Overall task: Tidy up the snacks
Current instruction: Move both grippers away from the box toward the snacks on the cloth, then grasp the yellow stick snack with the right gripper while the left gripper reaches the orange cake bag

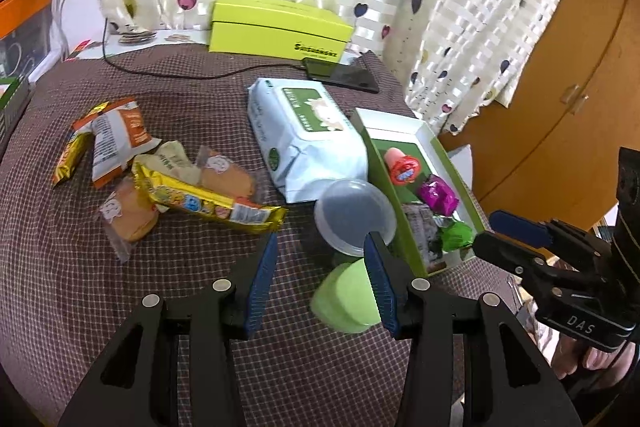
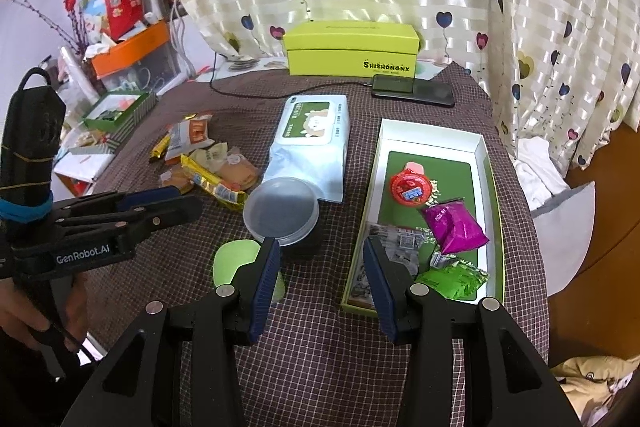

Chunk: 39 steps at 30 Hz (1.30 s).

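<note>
A white and green tray box (image 2: 432, 135) (image 1: 430, 137) lies on the right of the table. It holds a red round candy (image 2: 411, 189), a purple packet (image 2: 456, 225), a green packet (image 2: 454, 281) and a grey printed packet (image 2: 396, 241). A pile of loose snacks (image 1: 160, 183) (image 2: 208, 163) lies on the left: a yellow bar, cake packets, an orange and white packet. My left gripper (image 1: 322, 269) is open and empty above the cloth near a clear plastic tub (image 1: 354, 213). My right gripper (image 2: 320, 271) is open and empty by the box's near left corner.
A wet-wipes pack (image 1: 304, 135) (image 2: 312, 143) lies mid-table. A light green lid (image 1: 348, 297) (image 2: 236, 263) lies near the tub (image 2: 282, 209). A yellow-green box (image 2: 352, 45) and a charging phone (image 2: 414, 91) stand at the back. Cluttered boxes (image 2: 120, 67) sit far left.
</note>
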Each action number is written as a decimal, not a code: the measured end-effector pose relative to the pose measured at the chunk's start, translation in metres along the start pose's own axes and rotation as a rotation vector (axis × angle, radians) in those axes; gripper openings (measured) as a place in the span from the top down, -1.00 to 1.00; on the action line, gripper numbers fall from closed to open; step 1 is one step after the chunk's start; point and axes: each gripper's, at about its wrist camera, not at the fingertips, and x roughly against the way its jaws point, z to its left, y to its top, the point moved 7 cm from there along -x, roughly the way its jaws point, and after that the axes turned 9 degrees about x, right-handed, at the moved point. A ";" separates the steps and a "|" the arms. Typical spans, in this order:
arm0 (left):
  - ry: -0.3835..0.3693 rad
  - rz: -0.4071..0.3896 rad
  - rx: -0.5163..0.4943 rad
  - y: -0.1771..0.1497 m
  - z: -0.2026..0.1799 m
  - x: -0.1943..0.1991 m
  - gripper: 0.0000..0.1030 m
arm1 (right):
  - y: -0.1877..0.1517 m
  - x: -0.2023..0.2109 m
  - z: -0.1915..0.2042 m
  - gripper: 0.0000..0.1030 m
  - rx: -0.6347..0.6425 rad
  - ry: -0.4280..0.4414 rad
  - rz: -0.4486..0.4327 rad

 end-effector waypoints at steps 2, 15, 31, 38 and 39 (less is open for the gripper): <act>0.010 0.003 0.011 0.000 0.006 -0.001 0.10 | 0.000 -0.001 0.001 0.17 0.000 0.002 0.002; 0.052 0.005 0.102 0.003 0.050 -0.007 0.10 | 0.017 -0.015 0.020 0.17 0.048 0.036 0.000; 0.122 -0.043 0.220 0.010 0.122 0.006 0.10 | 0.047 -0.065 0.078 0.17 0.182 0.120 0.045; 0.131 -0.048 0.254 0.012 0.145 0.005 0.10 | 0.060 -0.098 0.101 0.17 0.259 0.140 0.096; 0.133 -0.048 0.258 0.012 0.148 0.004 0.10 | 0.061 -0.102 0.104 0.17 0.267 0.140 0.104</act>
